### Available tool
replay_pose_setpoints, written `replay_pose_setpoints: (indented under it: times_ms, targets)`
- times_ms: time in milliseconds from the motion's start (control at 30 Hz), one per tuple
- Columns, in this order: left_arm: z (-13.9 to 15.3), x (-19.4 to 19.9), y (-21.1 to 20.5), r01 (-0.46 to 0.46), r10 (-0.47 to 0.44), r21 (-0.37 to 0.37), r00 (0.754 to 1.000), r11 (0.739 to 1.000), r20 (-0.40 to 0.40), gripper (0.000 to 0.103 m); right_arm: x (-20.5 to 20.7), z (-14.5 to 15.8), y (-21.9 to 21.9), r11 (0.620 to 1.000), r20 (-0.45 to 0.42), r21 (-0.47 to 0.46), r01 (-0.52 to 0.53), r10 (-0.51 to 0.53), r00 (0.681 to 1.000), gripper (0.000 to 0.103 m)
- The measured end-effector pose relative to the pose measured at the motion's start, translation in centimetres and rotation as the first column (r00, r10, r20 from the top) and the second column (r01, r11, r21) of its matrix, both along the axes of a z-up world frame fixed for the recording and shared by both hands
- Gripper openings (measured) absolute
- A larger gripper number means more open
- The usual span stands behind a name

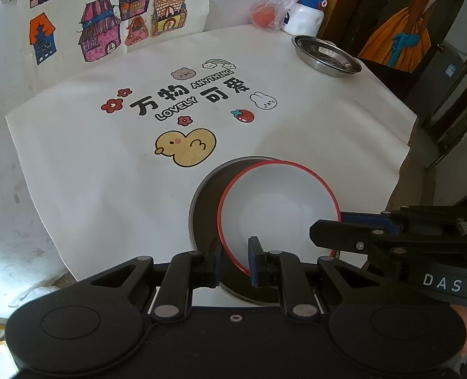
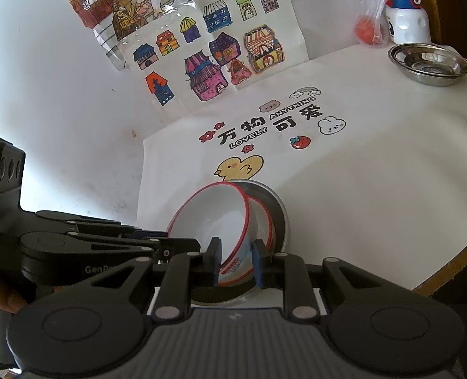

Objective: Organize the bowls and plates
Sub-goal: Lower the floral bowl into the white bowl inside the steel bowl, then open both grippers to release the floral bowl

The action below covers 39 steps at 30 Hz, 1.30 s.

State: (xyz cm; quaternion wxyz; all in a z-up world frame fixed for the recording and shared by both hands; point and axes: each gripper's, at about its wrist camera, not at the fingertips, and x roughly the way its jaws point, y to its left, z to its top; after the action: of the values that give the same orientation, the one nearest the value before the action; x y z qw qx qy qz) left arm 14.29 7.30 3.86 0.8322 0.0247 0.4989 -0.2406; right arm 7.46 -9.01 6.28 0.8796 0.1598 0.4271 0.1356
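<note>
Both tongs grip one red-rimmed white bowl (image 1: 277, 208) from opposite sides: the left gripper (image 1: 235, 260) is clamped across its near rim, the right gripper (image 2: 235, 260) pinches its wall. Held tilted, the bowl sits over a dark round plate (image 1: 206, 208) at the near edge of a white printed cloth (image 1: 107, 164). Well apart, a steel dish (image 2: 429, 63) rests at the cloth's far right corner, near a white bottle (image 2: 407, 20).
</note>
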Motion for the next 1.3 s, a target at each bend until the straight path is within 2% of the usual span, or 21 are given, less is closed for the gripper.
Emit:
replay_pose_setpoints:
  times_ms: [300, 800, 1100, 1200, 1267, 1300]
  targets:
    - [-0.1, 0.2, -0.1, -0.002, 0.002, 0.001, 1.0, 1.0, -0.001, 0.017, 0.2, -0.2, -0.4, 1.0, 0.002, -0.001, 0.003, -0.003, 1.0, 0.027]
    - [0.1, 0.1, 0.0, -0.005, 0.005, 0.0, 1.0, 1.0, 0.004, 0.017, -0.3, -0.5, -0.3, 1.0, 0.03, -0.021, -0.015, 0.016, 0.999, 0.026]
    - [0.9, -0.1, 0.4, -0.019, 0.019, -0.001, 0.999, 1.0, 0.05, 0.018, -0.6, -0.5, -0.7, 1.0, 0.06, -0.002, -0.019, 0.019, 0.998, 0.027]
    - [1.3, -0.3, 0.7, -0.027, 0.027, -0.002, 0.997, 1.0, 0.078, 0.019, -1.0, -0.1, -1.2, 1.0, 0.082, 0.003, -0.016, 0.016, 0.997, 0.04]
    - [1.5, -0.4, 0.8, -0.03, 0.03, -0.001, 0.995, 1.0, 0.094, 0.026, -1.3, 0.3, -1.6, 1.0, 0.095, -0.001, -0.009, 0.009, 0.995, 0.056]
    - [1.6, -0.5, 0.9, -0.031, 0.031, -0.001, 0.994, 1.0, 0.1, 0.027, -1.4, 0.4, -1.8, 1.0, 0.102, -0.002, -0.006, 0.007, 0.995, 0.06]
